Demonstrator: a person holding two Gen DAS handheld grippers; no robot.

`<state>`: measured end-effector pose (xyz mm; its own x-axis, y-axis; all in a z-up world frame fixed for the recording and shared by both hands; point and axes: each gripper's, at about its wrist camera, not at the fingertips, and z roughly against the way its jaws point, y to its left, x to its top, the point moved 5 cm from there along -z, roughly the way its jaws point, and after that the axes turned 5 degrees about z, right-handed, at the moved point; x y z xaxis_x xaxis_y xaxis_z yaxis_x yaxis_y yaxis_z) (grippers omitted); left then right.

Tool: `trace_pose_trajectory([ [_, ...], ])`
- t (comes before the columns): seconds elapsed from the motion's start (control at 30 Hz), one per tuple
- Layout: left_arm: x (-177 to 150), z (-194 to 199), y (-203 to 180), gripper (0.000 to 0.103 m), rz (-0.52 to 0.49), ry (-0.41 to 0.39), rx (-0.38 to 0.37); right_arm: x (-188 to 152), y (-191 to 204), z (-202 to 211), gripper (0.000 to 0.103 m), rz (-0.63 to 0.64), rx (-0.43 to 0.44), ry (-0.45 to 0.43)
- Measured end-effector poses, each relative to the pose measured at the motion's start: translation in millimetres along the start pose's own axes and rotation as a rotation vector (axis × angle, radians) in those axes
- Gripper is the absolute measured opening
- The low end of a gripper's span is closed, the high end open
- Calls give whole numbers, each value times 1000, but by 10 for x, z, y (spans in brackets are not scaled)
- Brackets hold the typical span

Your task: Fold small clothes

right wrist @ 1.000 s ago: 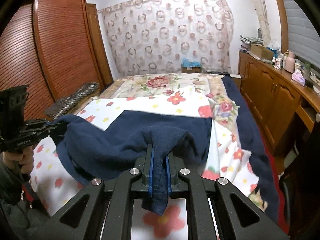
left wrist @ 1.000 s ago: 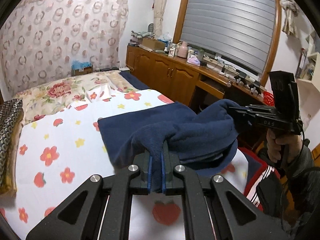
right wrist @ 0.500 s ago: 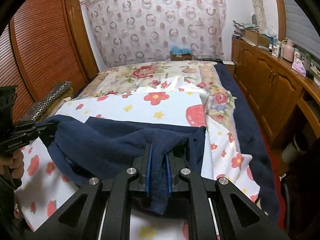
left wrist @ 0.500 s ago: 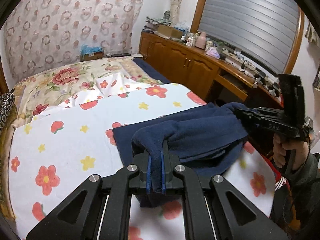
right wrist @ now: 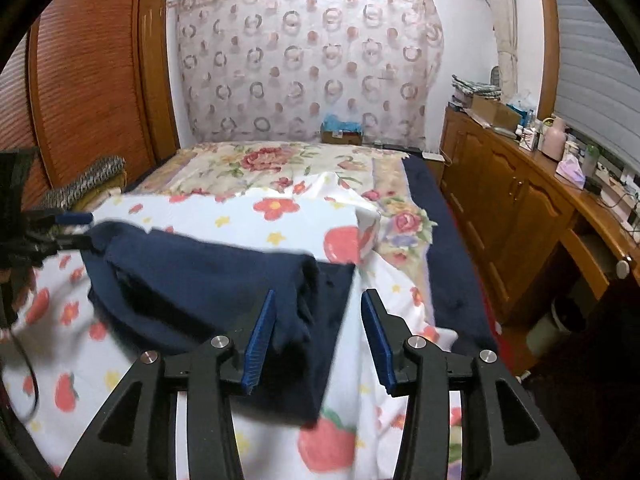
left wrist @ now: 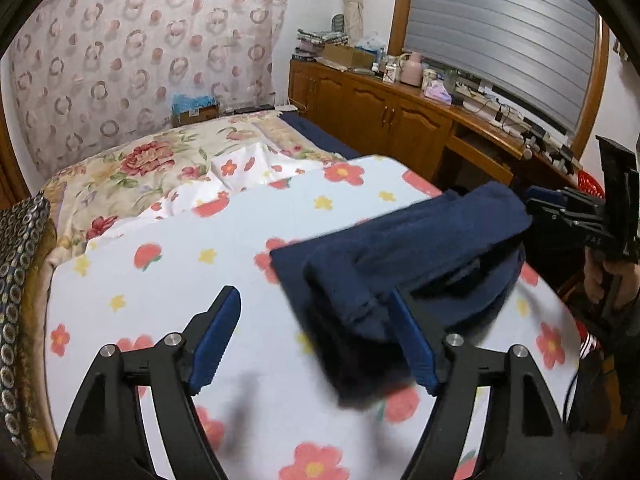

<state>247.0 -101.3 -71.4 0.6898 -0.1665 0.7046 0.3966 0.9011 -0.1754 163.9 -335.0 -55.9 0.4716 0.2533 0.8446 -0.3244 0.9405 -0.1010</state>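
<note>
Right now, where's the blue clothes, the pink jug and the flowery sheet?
blue clothes (left wrist: 420, 248), left wrist view, folded top layer.
pink jug (left wrist: 411, 68), left wrist view, its body.
flowery sheet (right wrist: 240, 216), right wrist view, bare patch behind the clothes.

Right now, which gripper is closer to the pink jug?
Right. The right gripper is on the cupboard side of the bed, the pink jug ahead-right. The left gripper is across the blue cloth, farther. Both jaws have just been opening, cloth edges loose between them.
</note>
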Motion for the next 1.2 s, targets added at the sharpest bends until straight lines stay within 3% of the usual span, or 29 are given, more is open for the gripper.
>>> trace_pose_trajectory([
  [0.27, -213, -194, 23, 77, -15, 81, -13, -208, 92, 66, 47, 64, 13, 100],
  [0.53, 29, -349, -190, 77, -48, 73, -42, 128, 286, -106, 47, 90, 128, 64],
  [0.77, 271, -556, 9, 77, 22, 50, -30, 374, 31, -223, 46, 3, 254, 10],
  [0.9, 328, -657, 134, 77, 51, 54, -24, 396, -29, -284, 10, -10, 327, 5],
  [1.07, 383, -720, 304, 77, 74, 27, 47, 368, -250, -321, 9, -179, 277, 28],
  [1.2, 407, -713, 363, 77, 91, 22, 48, 364, -277, -285, 9, -180, 203, 55],
])
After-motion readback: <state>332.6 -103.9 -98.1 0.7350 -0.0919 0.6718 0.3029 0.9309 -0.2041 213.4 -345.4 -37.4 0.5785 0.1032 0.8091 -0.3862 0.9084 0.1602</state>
